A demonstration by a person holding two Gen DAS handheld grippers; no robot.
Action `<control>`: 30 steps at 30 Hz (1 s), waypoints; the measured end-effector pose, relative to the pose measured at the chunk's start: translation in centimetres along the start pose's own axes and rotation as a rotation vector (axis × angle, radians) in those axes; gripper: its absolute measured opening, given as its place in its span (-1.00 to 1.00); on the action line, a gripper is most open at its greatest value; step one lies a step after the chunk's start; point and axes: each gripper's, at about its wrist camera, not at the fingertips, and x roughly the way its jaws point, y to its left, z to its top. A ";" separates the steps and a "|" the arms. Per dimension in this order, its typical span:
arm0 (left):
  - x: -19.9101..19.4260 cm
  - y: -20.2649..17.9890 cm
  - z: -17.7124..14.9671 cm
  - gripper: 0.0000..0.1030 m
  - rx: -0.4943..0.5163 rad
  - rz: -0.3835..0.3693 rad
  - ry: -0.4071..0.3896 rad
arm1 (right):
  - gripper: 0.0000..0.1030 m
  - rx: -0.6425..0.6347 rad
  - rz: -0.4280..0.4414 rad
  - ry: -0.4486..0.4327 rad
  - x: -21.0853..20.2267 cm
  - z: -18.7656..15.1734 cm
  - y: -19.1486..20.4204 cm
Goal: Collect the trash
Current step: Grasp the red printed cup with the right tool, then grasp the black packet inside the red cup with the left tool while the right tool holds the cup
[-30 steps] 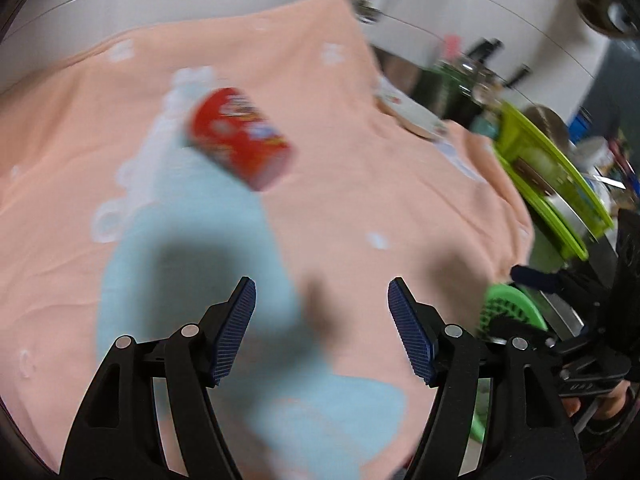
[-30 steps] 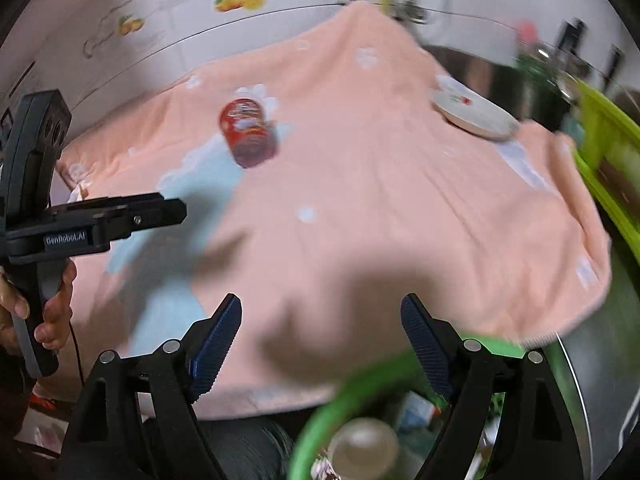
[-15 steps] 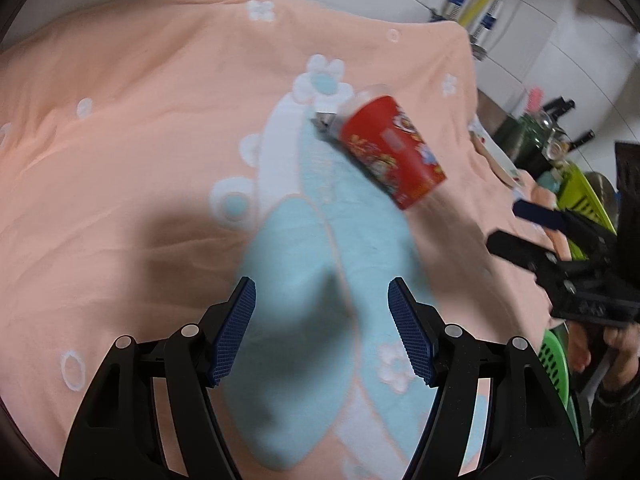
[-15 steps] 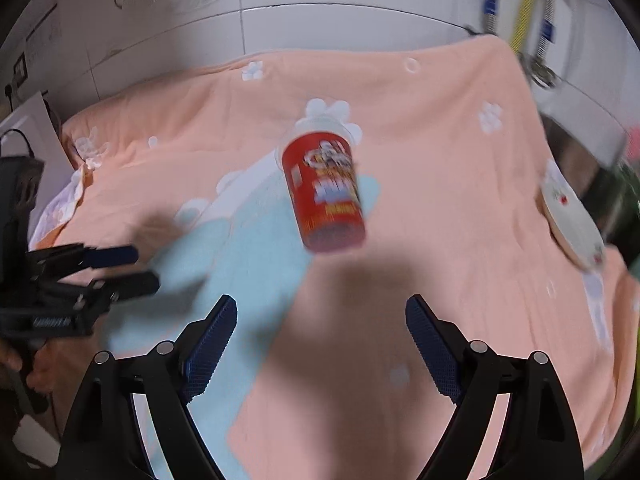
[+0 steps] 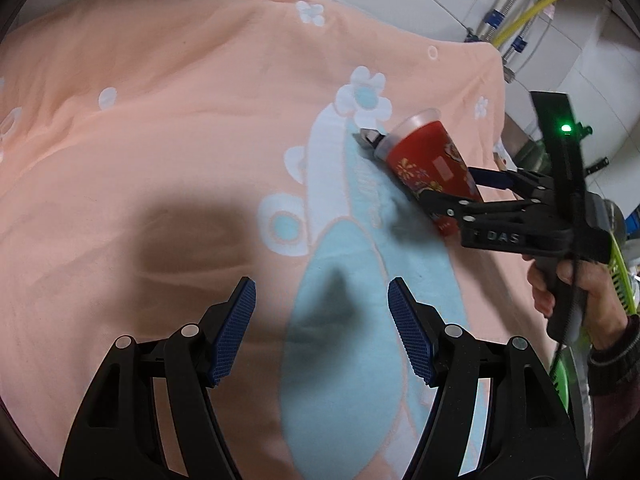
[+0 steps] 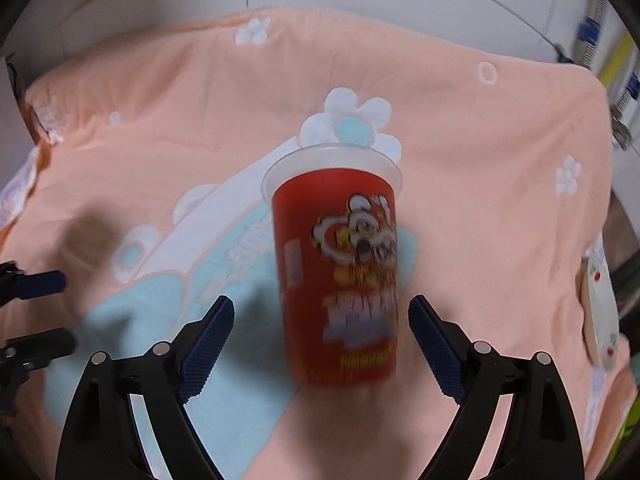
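**Right wrist view: can lined up, nothing bagged yet**

Right wrist camera first. The red snack can [image 6: 336, 276] is lying on its side on the peach blanket [image 6: 480, 160], right over the pale blue and white flower print. Its clear plastic lid end points away from the camera and its bottom end points toward it. The right gripper [image 6: 320, 344] has its jaws spread wide and they've just been opening further. The can's lower half sits in the gap between the blue pads, but neither pad is pressing on it, so no grip yet. It's a bit blurry. The can looks intact, a stiff tube with a cartoon logo and a lid that flares wider than the body, so I'd guess it's light and would roll if nudged from the side. A small round white plate [image 6: 600, 312] sits near the right edge of the blanket, well apart from the can.

Left wrist camera next. The left gripper [image 5: 320, 332] hangs over a bare blue patch of the blanket, fingers spread, nothing between them. From here you can see the right gripper coming in from the right with its fingers on either side of the can, held in a person's hand [image 5: 576, 296]. A bit of green basket rim [image 5: 618, 276] shows behind that hand, probably where the trash goes, though I can't say for sure.

So progress-wise: early. Still to do: close on the can, lift it, carry it off and drop it.
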 end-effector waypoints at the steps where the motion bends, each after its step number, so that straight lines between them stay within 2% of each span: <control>1: 0.0 0.3 0.1 0.32 -0.005 0.001 -0.001 | 0.67 -0.009 -0.009 0.004 0.4 0.3 0.1; 8: 0.6 1.1 0.1 0.32 -0.022 -0.005 0.009 | 0.69 -0.012 -0.019 0.029 2.3 1.9 -0.6; 10: 0.8 1.2 0.1 0.32 -0.025 -0.006 0.012 | 0.43 -0.006 -0.006 0.044 2.6 1.8 -0.7; 12: 0.8 1.3 0.1 0.32 -0.026 -0.007 0.014 | 0.32 0.002 -0.007 0.050 2.6 1.5 -0.8; 20: 0.9 1.3 0.2 0.32 -0.031 -0.010 0.006 | 0.31 -0.011 0.024 0.046 1.0 -0.5 -1.1; 30: 0.6 0.9 0.0 0.32 -0.015 -0.007 -0.002 | 0.31 -0.103 0.040 0.047 -1.4 -3.6 0.8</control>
